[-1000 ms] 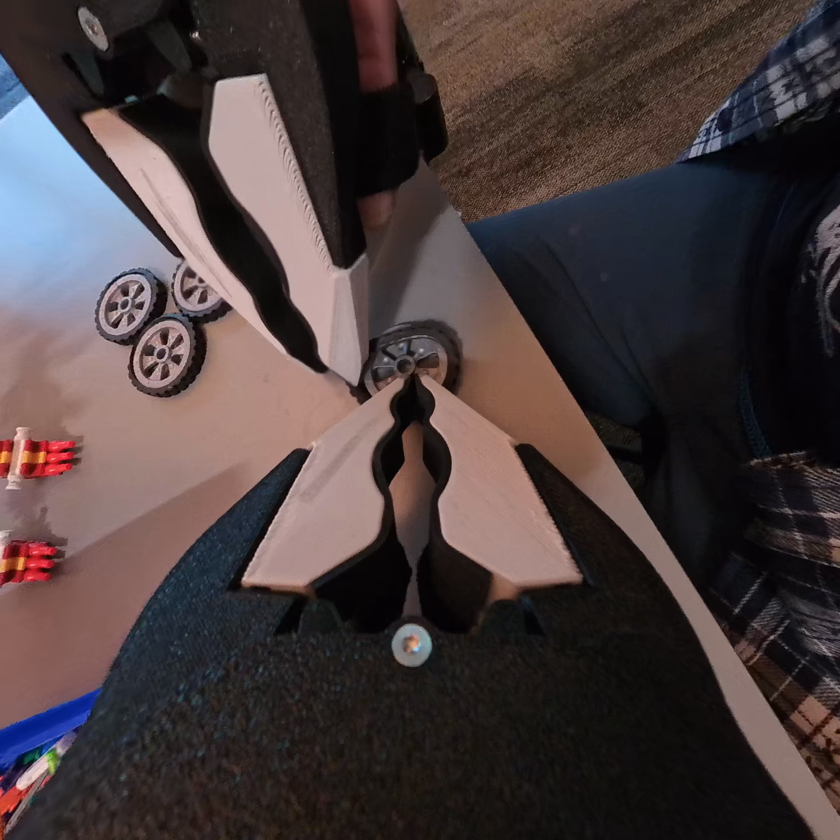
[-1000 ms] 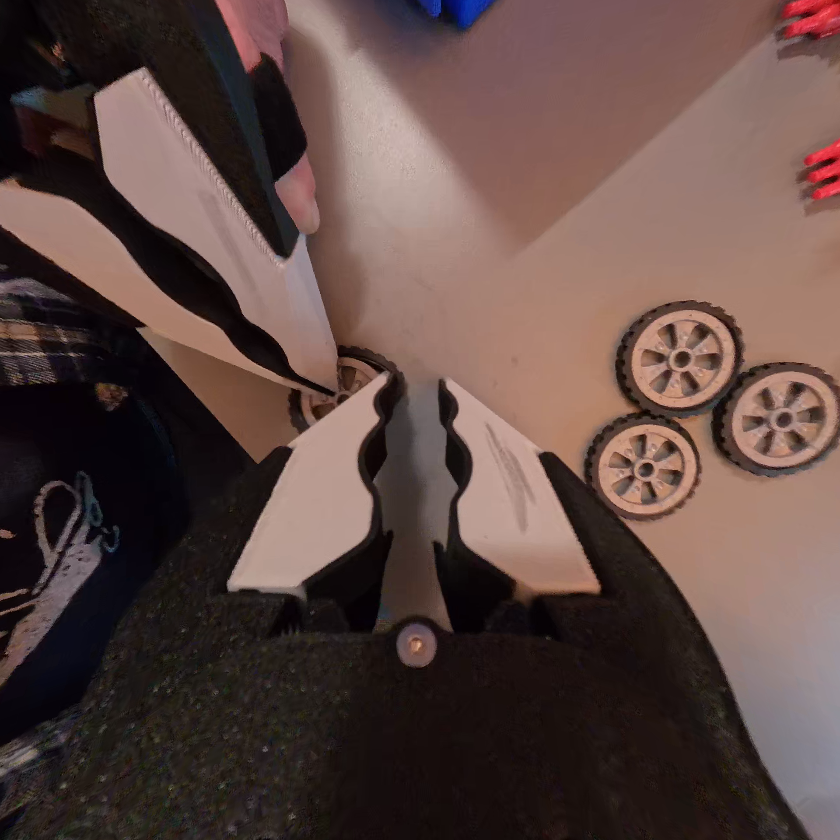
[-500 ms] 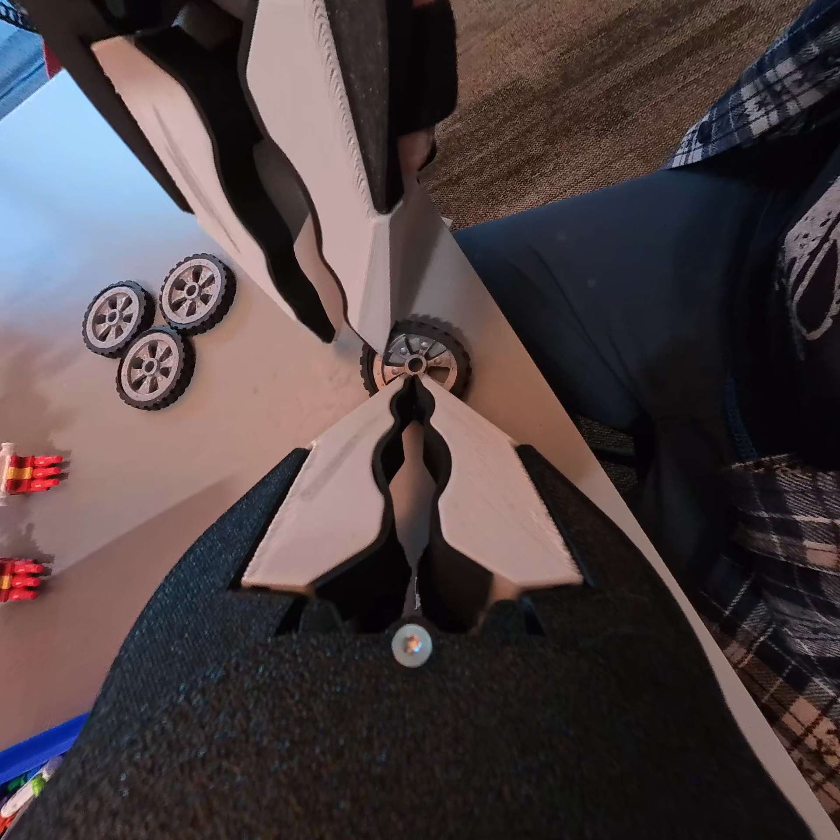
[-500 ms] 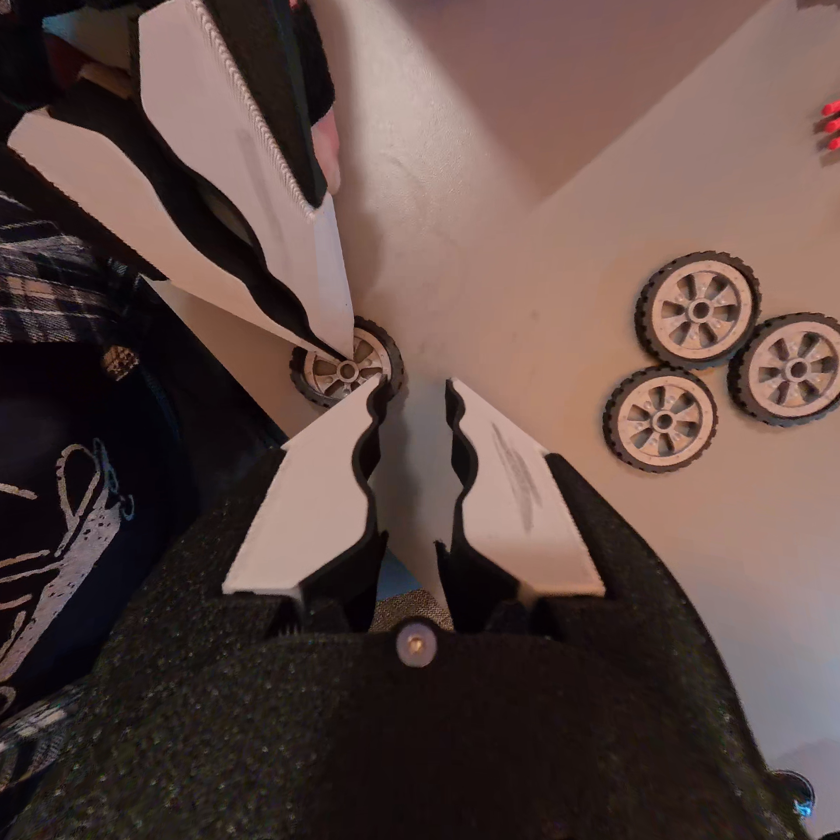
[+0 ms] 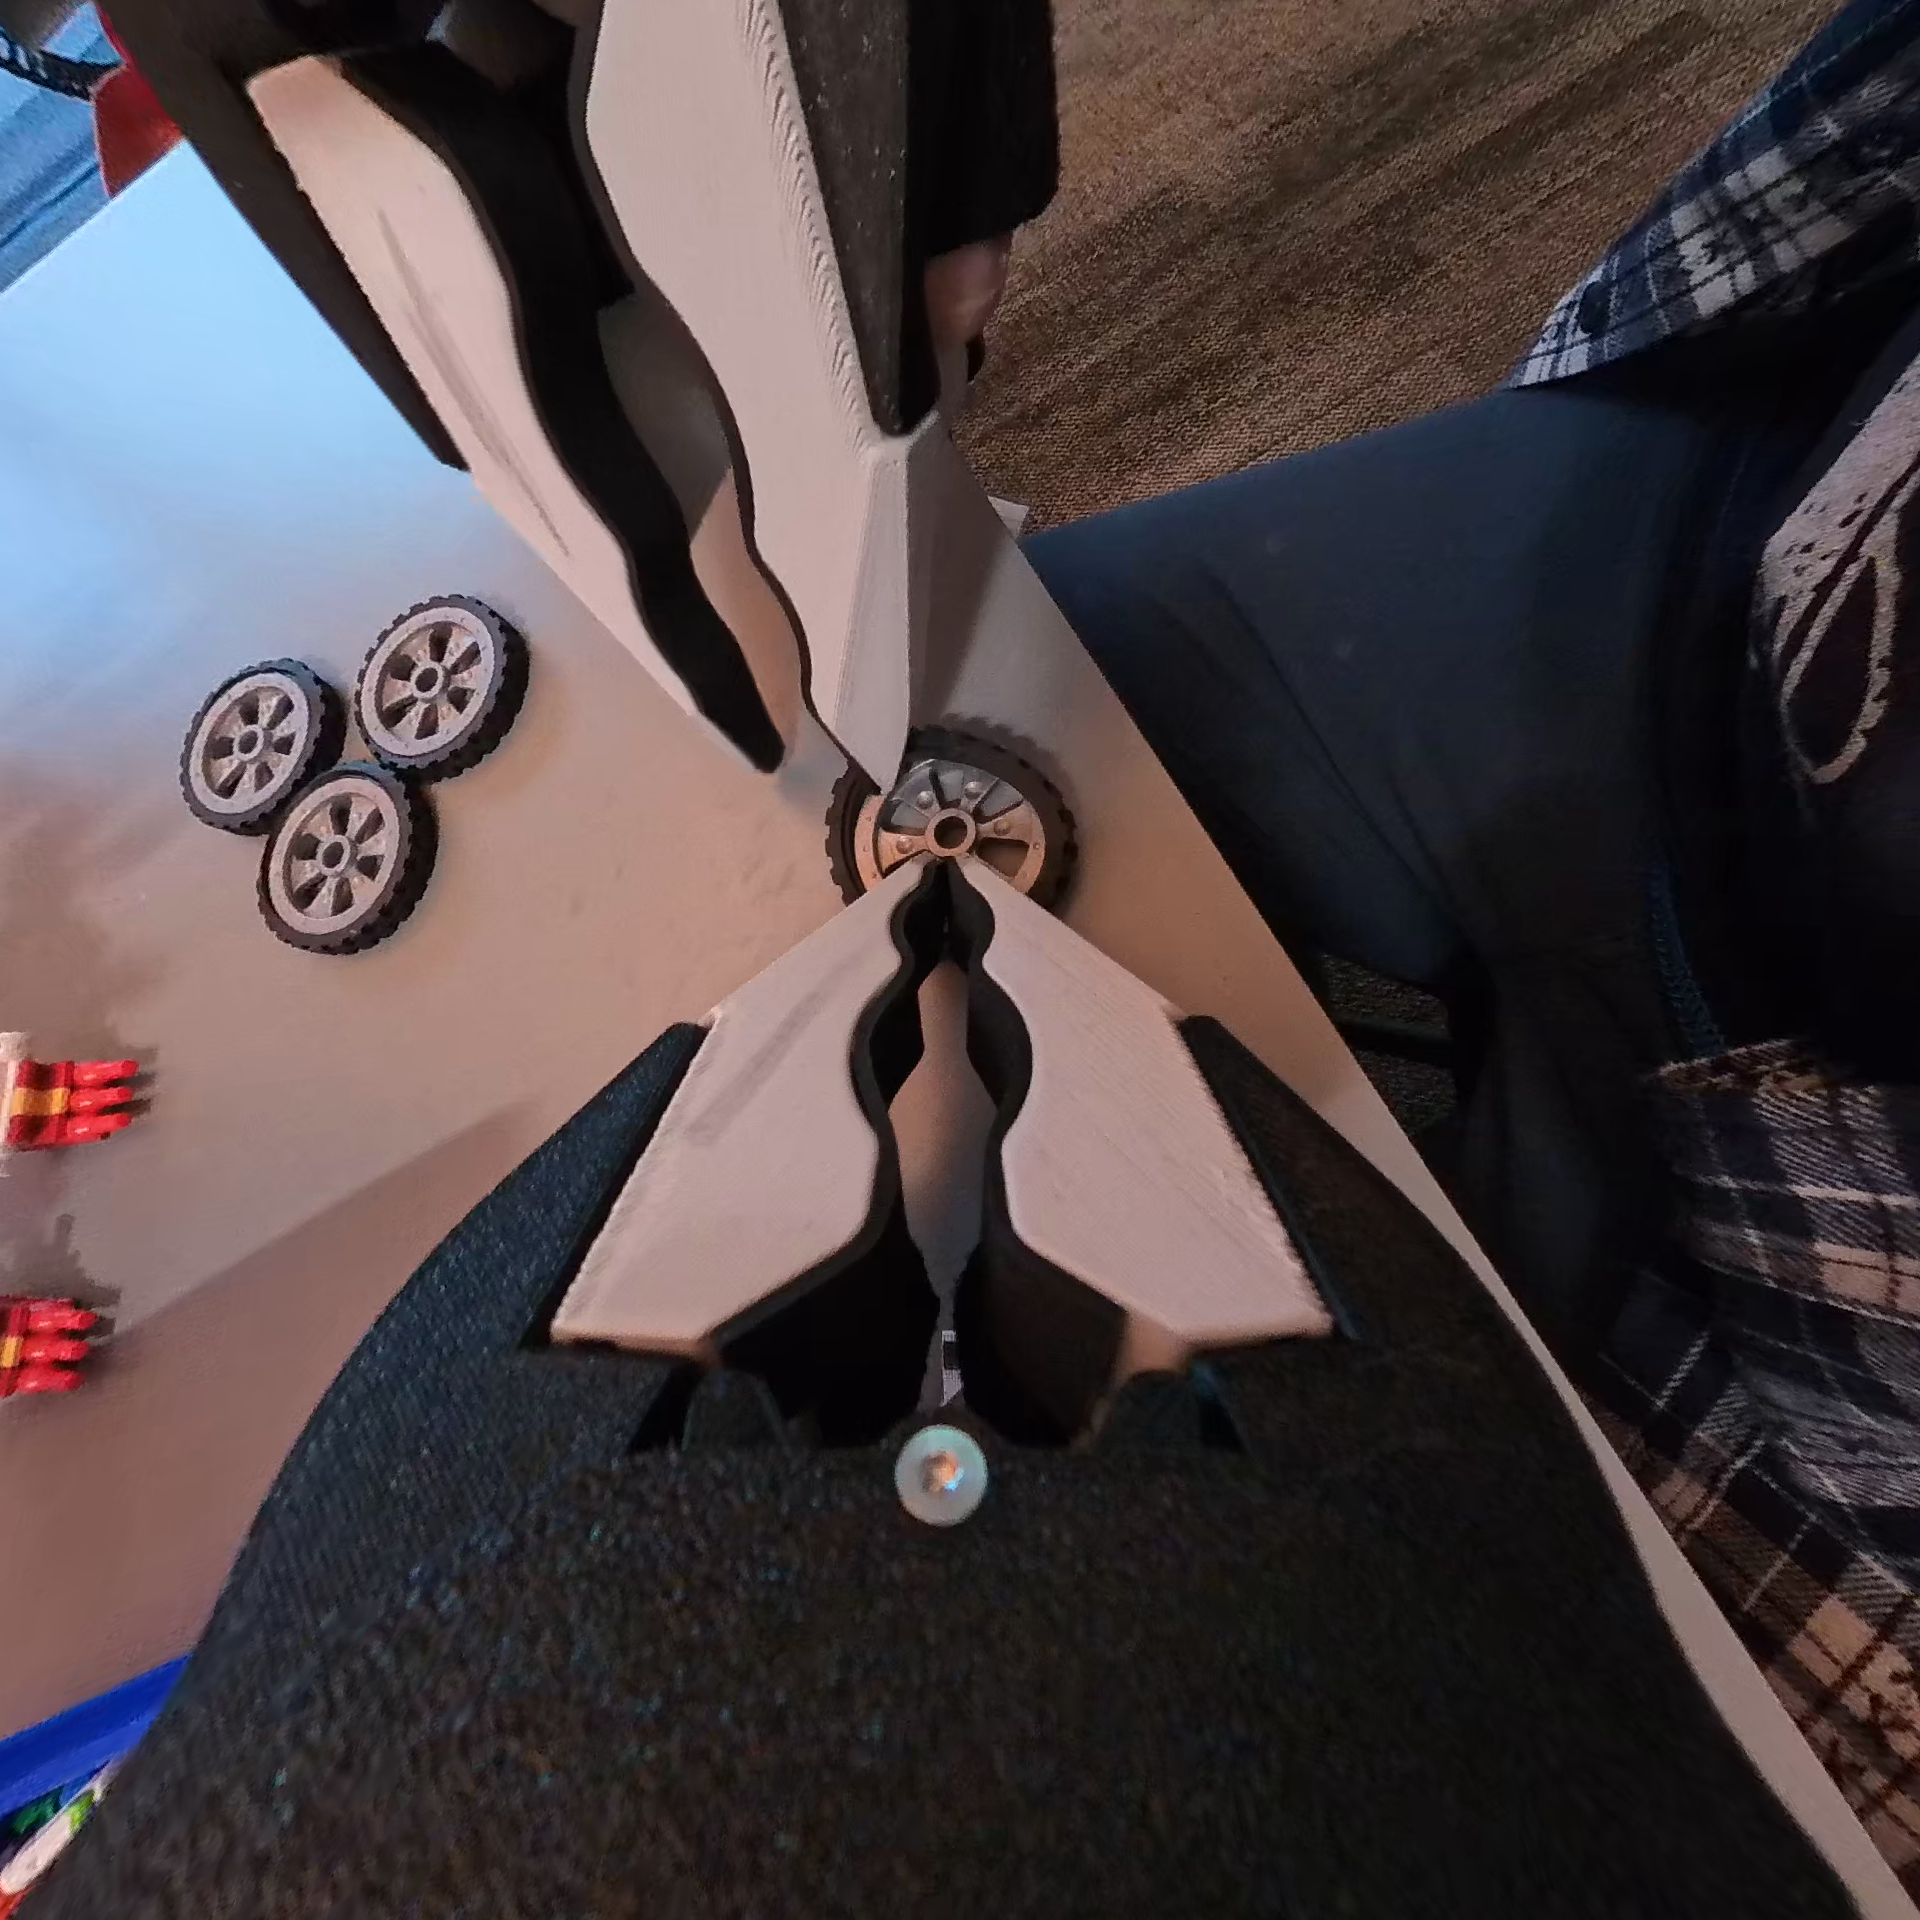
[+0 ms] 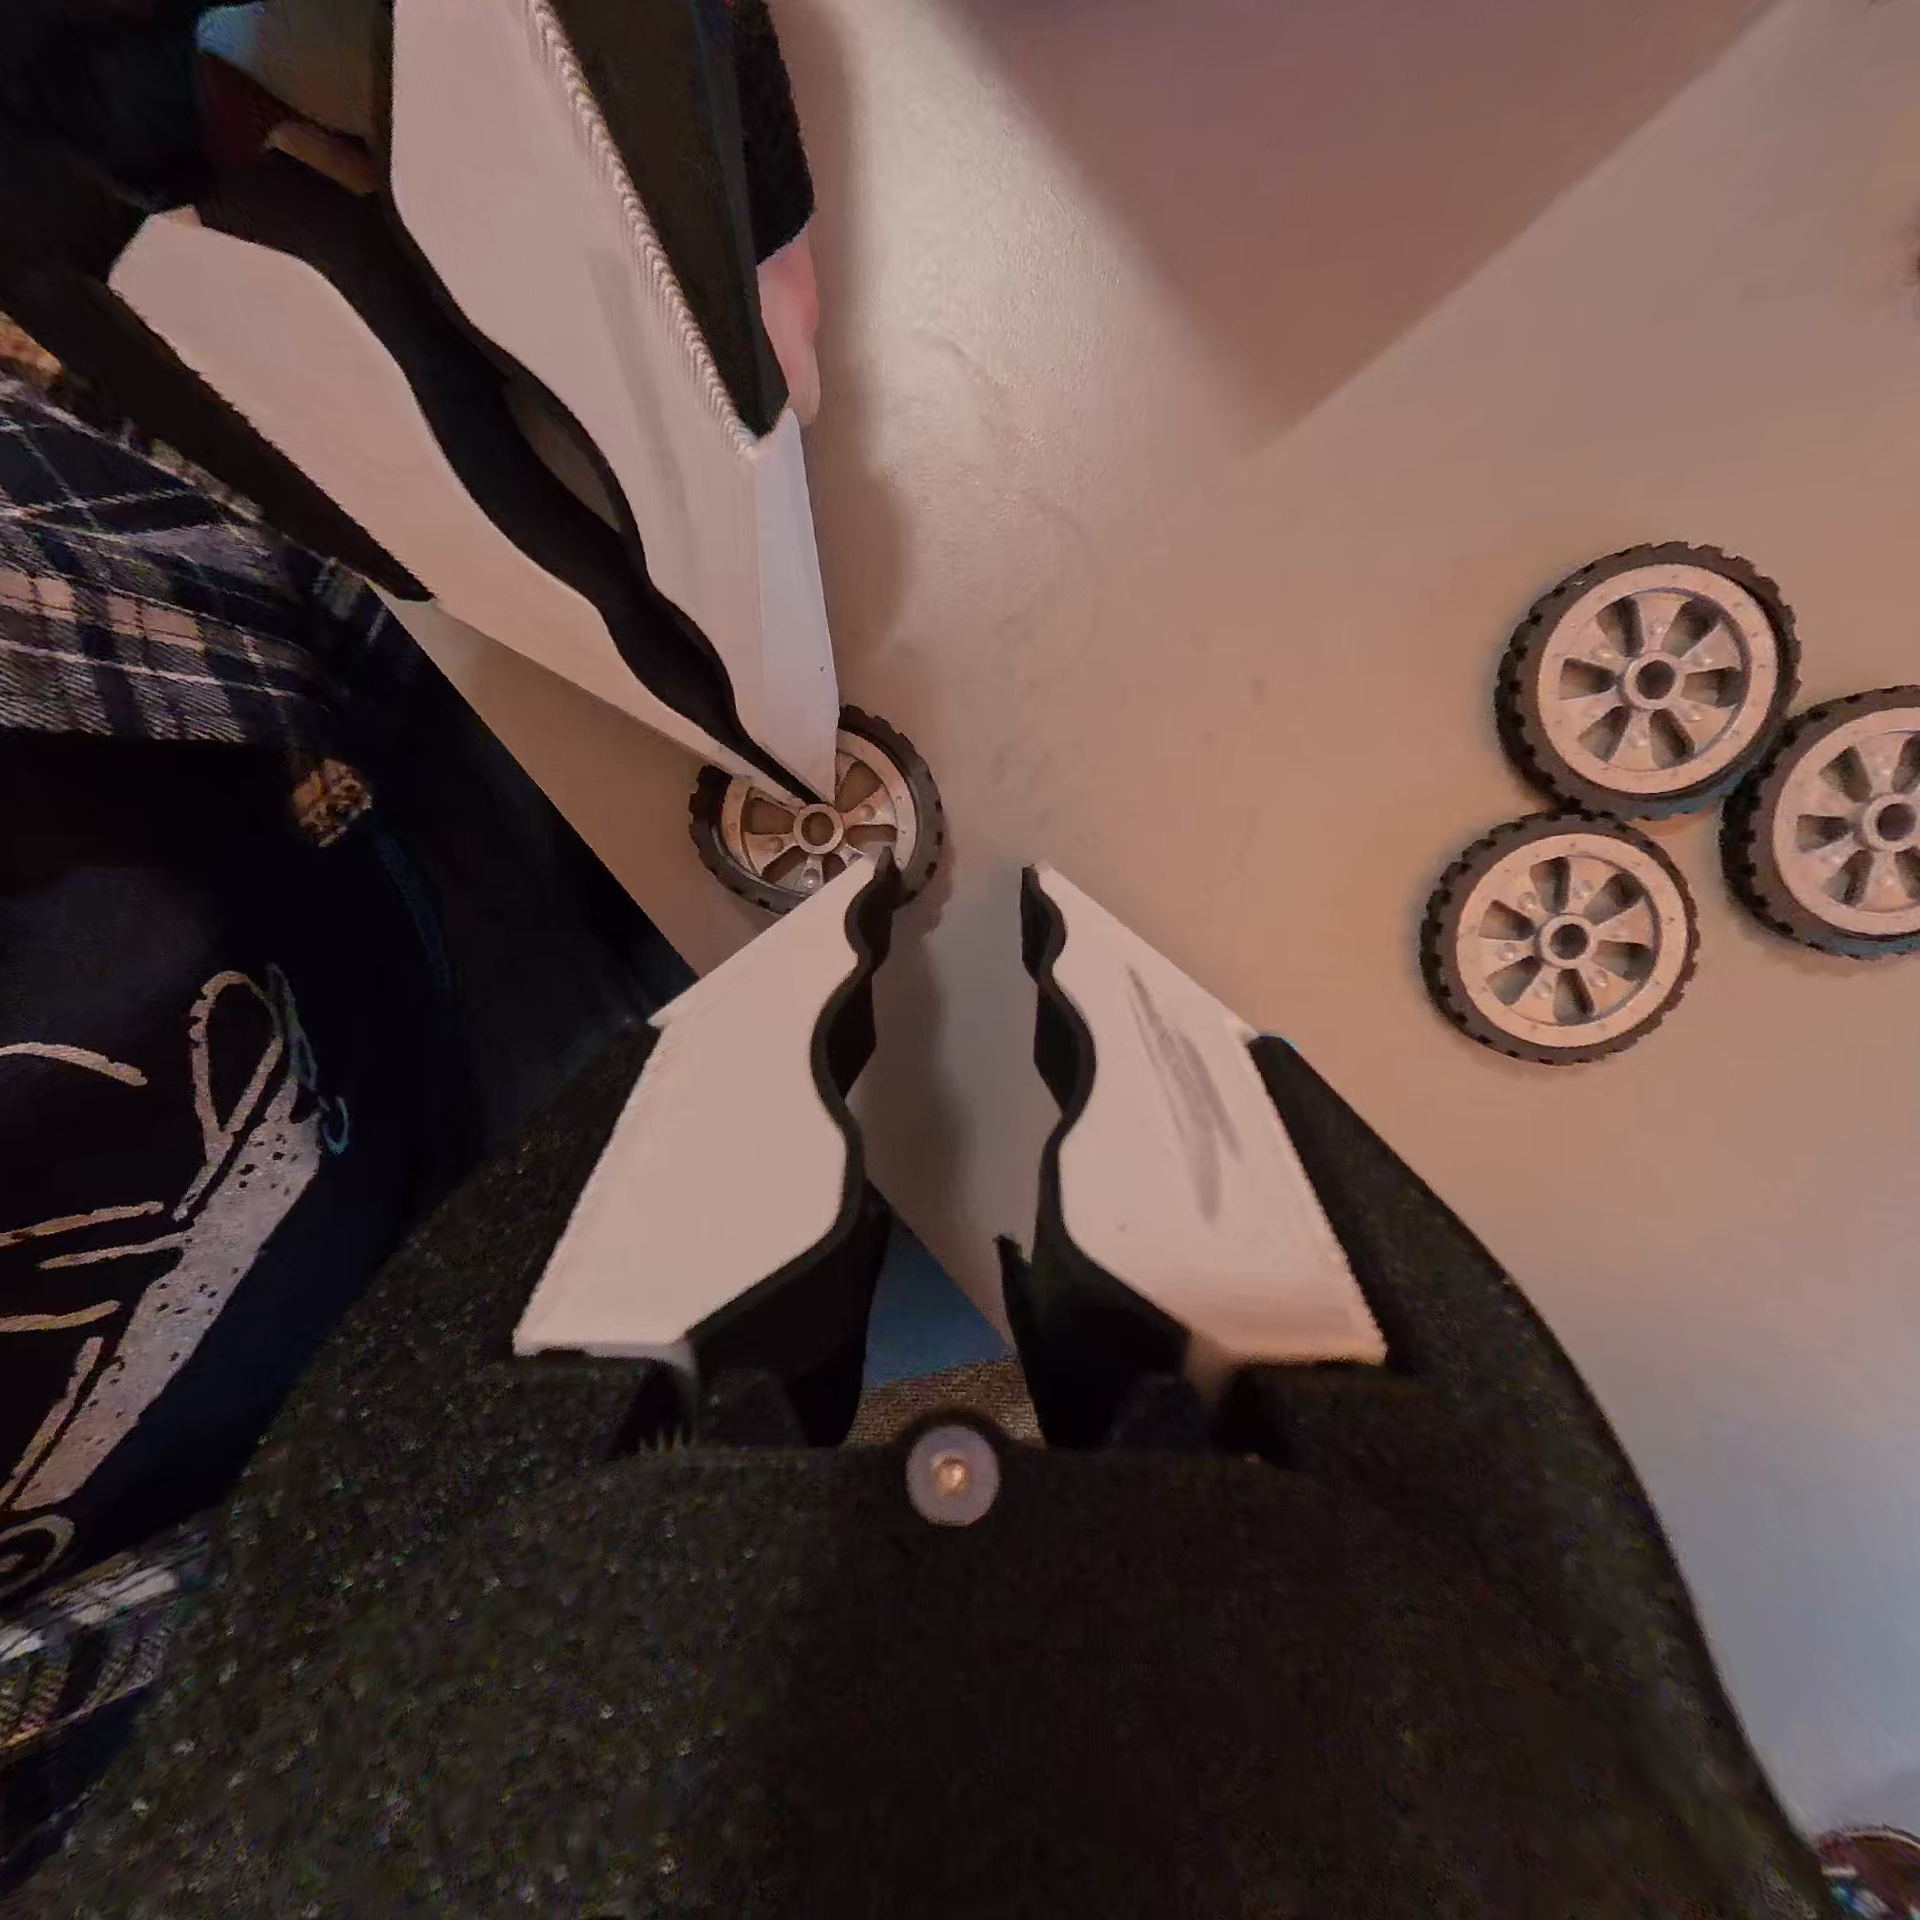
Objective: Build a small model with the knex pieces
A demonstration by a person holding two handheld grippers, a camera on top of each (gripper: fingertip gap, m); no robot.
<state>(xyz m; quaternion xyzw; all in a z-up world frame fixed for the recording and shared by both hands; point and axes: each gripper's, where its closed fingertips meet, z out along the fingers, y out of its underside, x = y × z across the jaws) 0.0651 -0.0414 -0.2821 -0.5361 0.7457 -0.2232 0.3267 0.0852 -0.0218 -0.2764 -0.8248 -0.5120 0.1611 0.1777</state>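
On the pale table (image 5: 540, 997), at its edge beside a seated person's dark trouser leg (image 5: 1455, 727), my left gripper (image 5: 943, 878) sits clenched, tips together over a lone toy wheel (image 5: 997, 821) lying flat; whether it pinches the wheel I cannot tell. My right gripper (image 6: 956, 883) hangs released, one fingertip (image 6: 868, 883) at the wheel's rim. Three matching wheels (image 6: 1652, 675) cluster well apart. Red clips (image 5: 68, 1086) lie farther along.
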